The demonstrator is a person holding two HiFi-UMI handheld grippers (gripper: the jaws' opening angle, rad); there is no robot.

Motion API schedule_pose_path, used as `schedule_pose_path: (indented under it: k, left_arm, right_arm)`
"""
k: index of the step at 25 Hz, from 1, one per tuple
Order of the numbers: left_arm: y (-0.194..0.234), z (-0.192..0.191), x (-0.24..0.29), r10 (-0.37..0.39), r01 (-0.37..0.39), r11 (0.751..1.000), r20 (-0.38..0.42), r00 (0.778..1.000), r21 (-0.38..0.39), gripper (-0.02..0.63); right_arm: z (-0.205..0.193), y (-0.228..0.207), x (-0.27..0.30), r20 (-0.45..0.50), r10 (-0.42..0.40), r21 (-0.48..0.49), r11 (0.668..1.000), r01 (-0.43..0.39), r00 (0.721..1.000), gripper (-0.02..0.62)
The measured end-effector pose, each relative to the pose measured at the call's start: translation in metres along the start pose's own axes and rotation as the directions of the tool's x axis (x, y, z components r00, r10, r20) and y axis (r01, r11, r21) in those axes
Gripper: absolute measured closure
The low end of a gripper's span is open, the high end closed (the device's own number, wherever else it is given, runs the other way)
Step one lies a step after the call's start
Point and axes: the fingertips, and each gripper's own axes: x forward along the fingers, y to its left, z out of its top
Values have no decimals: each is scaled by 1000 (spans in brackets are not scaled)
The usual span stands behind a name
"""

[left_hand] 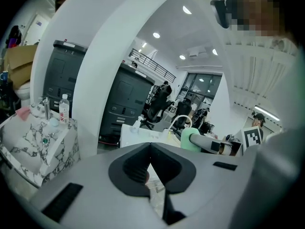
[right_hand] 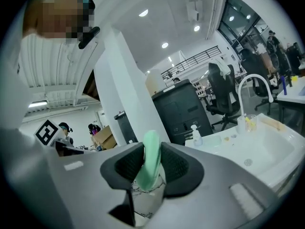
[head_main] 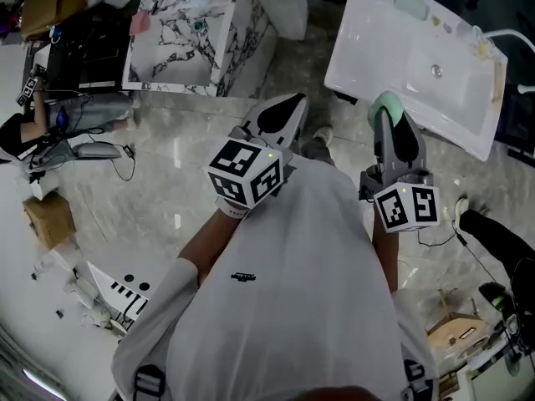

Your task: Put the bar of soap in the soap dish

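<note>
**Soap held on edge, sink ahead and to the right**

Soap (right_hand: 150, 160) stands upright between the fingers (right_hand: 125, 168) of the right gripper (head_main: 389, 122). The fingers are part open and press on its two broad faces, and its rounded top pokes out past the tips. It looks like a small, stiff, light bar with a smooth, waxy skin. I'd judge it slippery, more so if wet. Squeezing harder could squirt it out forward, so a moderate grip on the flat faces near the middle seems right. A fall to the floor would likely dent or chip it.

The left gripper (head_main: 286, 111) is closed, its tips meeting with nothing between them. It is held apart from the right one.

The sink (head_main: 368, 53) lies ahead and to the right, with its near rim between the soap and the basin. A pale green patch at its far edge (head_main: 410, 5) may be the dish, though it is too small to be sure. The tap arches over the basin on that side, so any approach has to pass it. The marble cabinet (head_main: 180, 44) stands well off to the left, and the floor between is open.
</note>
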Motion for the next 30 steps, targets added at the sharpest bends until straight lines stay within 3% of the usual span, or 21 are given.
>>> schedule_pose_path:
  k: [7, 14, 30]
  left_arm:
    - [15, 12, 31, -56, 57, 998, -38, 998, 1, 597]
    - [26, 51, 67, -146, 148, 988, -57, 988, 36, 597]
    - [69, 128, 149, -328, 333, 941, -78, 941, 60, 597]
  right_arm:
    - [1, -3, 23, 3, -44, -13, 999, 44, 999, 471]
    - [26, -7, 53, 44, -116, -22, 993, 117, 992, 471]
    - [64, -34, 139, 125, -274, -37, 959, 281, 953, 471]
